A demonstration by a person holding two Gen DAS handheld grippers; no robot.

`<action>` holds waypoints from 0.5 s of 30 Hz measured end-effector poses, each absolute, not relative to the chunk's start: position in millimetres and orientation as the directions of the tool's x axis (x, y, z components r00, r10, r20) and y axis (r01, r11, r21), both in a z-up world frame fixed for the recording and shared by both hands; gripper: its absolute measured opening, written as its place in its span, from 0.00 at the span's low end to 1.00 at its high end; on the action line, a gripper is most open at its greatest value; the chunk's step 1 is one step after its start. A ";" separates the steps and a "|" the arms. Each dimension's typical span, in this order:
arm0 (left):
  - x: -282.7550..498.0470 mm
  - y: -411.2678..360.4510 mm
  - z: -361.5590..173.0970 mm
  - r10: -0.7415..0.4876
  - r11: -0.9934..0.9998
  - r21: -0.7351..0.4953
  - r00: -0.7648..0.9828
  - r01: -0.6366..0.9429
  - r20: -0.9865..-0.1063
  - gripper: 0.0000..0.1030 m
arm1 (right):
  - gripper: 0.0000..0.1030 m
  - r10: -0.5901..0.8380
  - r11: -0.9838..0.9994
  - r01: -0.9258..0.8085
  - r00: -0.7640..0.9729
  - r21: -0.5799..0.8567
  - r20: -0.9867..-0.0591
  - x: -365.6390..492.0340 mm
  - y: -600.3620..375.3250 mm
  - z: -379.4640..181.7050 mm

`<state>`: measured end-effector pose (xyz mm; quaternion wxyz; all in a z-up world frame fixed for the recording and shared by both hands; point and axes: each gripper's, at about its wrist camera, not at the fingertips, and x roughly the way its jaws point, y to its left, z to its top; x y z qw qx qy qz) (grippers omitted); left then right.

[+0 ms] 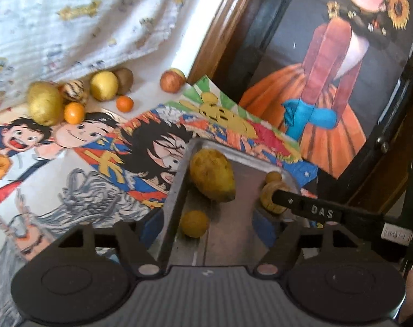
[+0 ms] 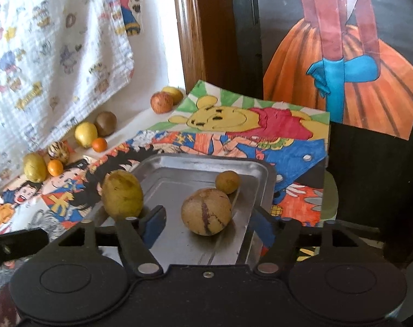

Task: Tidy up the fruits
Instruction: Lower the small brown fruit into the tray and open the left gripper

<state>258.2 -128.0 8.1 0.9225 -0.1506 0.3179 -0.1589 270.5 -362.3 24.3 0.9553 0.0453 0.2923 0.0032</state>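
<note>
From the left wrist only: a small round dull-yellow fruit (image 1: 194, 223) on the rectangular brushed-metal tray (image 1: 179, 179), near its left rim and between the wide-open jaws of the left gripper (image 1: 206, 226), with neither blue pad touching it. Nothing gripped. Also there only: the right gripper's black finger crossing from the right, half covering the round tan fruit with a dark stripe (image 1: 269, 190).

From the right wrist only: that striped fruit (image 2: 206, 211) in full, matte and slightly rough, on the tray's (image 2: 250, 166) middle, lying between the spread jaws of the right gripper (image 2: 209, 226) with a gap on either side. Not held.

In both views: a large oval yellow-brown fruit (image 2: 122, 193) with blotchy skin against the tray's left rim, and a small tan ball-shaped fruit (image 2: 227, 181) toward the far right corner.

Along the desk's far edge, well apart from the tray: loose fruits below a white waffle-weave printed cloth (image 2: 56, 54), among them two glossy little oranges (image 1: 74, 112) and a fuzzy brown kiwi (image 1: 124, 80). Under the tray, flat coloured cartoon drawings on paper (image 2: 233, 120).
</note>
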 end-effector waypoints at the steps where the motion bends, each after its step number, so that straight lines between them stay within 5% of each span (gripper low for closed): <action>1: 252.6 -123.6 12.4 -0.378 0.906 -0.380 0.760 0.185 -0.530 0.82 | 0.78 0.028 0.996 0.023 0.836 0.085 -0.549 264.2 -360.6 28.2; 4: 235.0 -111.8 25.6 -0.322 0.921 -0.363 0.803 0.143 -0.501 0.98 | 0.86 0.019 0.997 0.020 0.854 0.070 -0.519 245.0 -353.1 39.6; 10: 201.8 -96.0 45.2 -0.248 0.948 -0.300 0.833 0.103 -0.495 0.99 | 0.99 0.036 0.998 -0.004 0.877 0.069 -0.479 202.4 -331.6 58.3; 15: 168.7 -80.8 56.8 -0.211 0.962 -0.259 0.843 0.088 -0.494 1.00 | 0.99 0.046 0.995 0.003 0.875 0.100 -0.483 166.8 -314.8 62.4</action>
